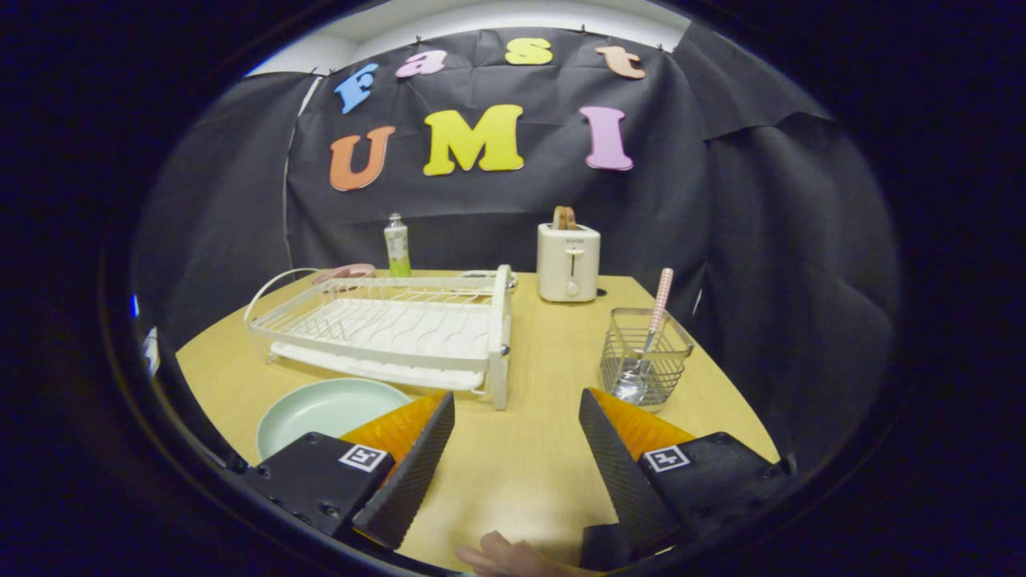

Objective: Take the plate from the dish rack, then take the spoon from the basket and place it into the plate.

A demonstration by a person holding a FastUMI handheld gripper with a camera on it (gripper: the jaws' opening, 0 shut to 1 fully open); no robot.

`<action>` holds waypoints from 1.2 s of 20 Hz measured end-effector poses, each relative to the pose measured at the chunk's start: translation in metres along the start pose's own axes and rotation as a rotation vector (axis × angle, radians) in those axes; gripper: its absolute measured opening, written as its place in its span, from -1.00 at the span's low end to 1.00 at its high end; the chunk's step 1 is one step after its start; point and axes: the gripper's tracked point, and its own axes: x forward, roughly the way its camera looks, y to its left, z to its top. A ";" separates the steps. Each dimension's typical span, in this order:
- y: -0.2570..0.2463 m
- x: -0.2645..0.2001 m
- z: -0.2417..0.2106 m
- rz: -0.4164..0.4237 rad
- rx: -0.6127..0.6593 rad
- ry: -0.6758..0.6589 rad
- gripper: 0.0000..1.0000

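Gripper (517, 413) spread empty, level above table (529, 353)

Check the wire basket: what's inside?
One spoon stands in the wire basket, bowl down, pink checked handle leaning out over the rim. Nothing else visible through the mesh. The open tongs are short of it, empty.

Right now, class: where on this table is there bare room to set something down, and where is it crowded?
Bare wood lies between the open gripper fingers, running up between the dish rack and the wire basket toward the toaster. It is crowded beside the rack's front, where the green plate sits, and behind it, by the bottle.
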 end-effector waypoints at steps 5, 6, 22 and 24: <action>-0.052 0.030 0.043 -0.055 0.062 -0.070 1.00; -0.064 0.037 0.049 -0.066 0.063 -0.078 1.00; -0.142 0.155 0.080 -0.086 0.158 0.004 -0.40; -0.134 0.148 0.089 -0.068 0.149 -0.004 -0.58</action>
